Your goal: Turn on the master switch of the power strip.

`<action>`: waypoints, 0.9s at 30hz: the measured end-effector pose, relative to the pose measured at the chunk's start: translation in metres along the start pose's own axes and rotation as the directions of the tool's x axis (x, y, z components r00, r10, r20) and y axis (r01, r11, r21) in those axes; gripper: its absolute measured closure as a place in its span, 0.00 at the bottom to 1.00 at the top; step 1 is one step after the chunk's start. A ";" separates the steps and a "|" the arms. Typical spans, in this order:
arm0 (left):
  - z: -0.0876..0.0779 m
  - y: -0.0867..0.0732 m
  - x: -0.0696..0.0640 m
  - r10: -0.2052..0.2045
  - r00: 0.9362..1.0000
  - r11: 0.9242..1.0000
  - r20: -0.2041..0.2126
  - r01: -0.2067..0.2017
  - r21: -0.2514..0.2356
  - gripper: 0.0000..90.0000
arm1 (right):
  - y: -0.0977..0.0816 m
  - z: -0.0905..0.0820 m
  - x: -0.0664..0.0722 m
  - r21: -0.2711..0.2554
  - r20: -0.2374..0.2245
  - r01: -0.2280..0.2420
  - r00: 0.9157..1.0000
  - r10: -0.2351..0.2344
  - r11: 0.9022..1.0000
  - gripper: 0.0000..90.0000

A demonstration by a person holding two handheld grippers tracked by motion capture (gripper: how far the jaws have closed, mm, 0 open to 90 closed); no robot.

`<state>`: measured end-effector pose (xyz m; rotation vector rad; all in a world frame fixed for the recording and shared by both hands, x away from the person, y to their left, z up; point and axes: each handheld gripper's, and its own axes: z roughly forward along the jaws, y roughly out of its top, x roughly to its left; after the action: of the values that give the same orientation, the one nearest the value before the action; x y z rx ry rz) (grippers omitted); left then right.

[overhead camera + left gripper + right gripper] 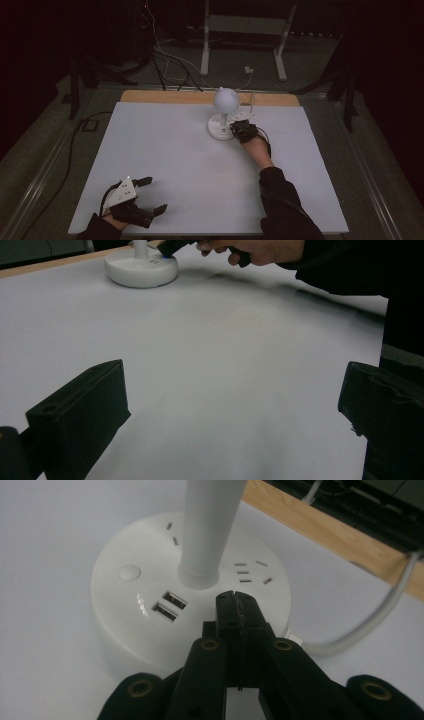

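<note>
Outstretched, right tongs (pixel 235 600) clenched over lamp base (pixel 125 625); left tongs (pixel 150 196) rest released.

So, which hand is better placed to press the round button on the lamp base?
The right. Its gripper is shut, its tips over the lamp base near the round button. The left gripper rests open at the table's near edge, far away.

The high view looks forward and down over the whole counter (pixel 165 150). The left gripper view sits low near the front edge, facing across toward the lamp base (pixel 141 271). The right gripper view looks closely down on that base (pixel 150 610), shared by all views.
</note>
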<state>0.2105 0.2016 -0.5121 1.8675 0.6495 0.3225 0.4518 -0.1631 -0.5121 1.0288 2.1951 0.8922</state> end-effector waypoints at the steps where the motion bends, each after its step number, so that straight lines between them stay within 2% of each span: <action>1: 0.000 0.000 0.000 -0.001 1.000 1.000 0.000 0.001 0.000 0.00 | 0.001 0.000 0.000 0.010 -0.003 -0.008 1.000 0.008 1.000 1.00; 3: 0.000 0.000 0.000 0.000 1.000 1.000 0.000 0.000 0.002 0.00 | 0.002 0.000 0.001 0.014 0.009 0.009 1.000 -0.009 1.000 1.00; 5: 0.000 0.000 0.000 0.001 1.000 1.000 0.000 -0.001 0.001 0.00 | 0.002 0.000 0.001 0.011 0.006 -0.001 1.000 0.001 1.000 1.00; 6: 0.000 0.000 -0.001 0.005 1.000 1.000 -0.001 -0.005 0.002 0.00 | 0.001 0.000 0.003 0.005 0.020 0.010 1.000 -0.010 1.000 1.00; 8: 0.000 0.000 0.000 0.001 1.000 1.000 -0.001 -0.001 0.002 0.00 | 0.000 0.000 0.003 -0.002 0.021 0.017 1.000 -0.017 1.000 1.00; 9: 0.001 -0.001 0.000 0.001 1.000 1.000 0.000 -0.001 0.003 0.00 | 0.001 -0.002 0.001 -0.016 0.009 -0.003 1.000 0.003 1.000 1.00; 11: 0.001 0.000 0.000 0.001 1.000 1.000 0.000 -0.001 0.004 0.00 | 0.001 -0.002 0.001 -0.024 0.021 0.007 1.000 -0.007 1.000 1.00; 13: 0.001 -0.001 0.000 -0.001 1.000 1.000 -0.001 0.001 0.005 0.00 | 0.002 -0.006 -0.001 -0.057 -0.003 -0.010 1.000 0.010 0.998 1.00; 17: 0.001 -0.001 0.000 0.000 1.000 1.000 -0.003 0.000 0.006 0.00 | 0.002 -0.009 -0.003 -0.062 -0.016 -0.025 1.000 0.024 0.998 1.00; 21: 0.001 -0.001 0.000 0.002 1.000 1.000 -0.003 -0.002 0.007 0.00 | 0.003 -0.016 -0.003 -0.095 -0.046 -0.060 0.997 0.056 0.994 1.00; 26: 0.002 0.000 0.000 0.001 1.000 1.000 0.000 -0.001 0.003 0.00 | 0.003 -0.018 0.000 -0.076 -0.050 -0.050 0.998 0.046 0.996 1.00; 27: 0.001 0.000 0.000 0.001 1.000 1.000 0.000 -0.001 0.002 0.00 | 0.002 -0.018 0.001 -0.072 -0.060 -0.056 0.997 0.052 0.996 0.94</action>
<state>0.2109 0.2004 -0.5126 1.8692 0.6496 0.3230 0.4394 -0.1676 -0.4989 1.0437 2.1744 1.0314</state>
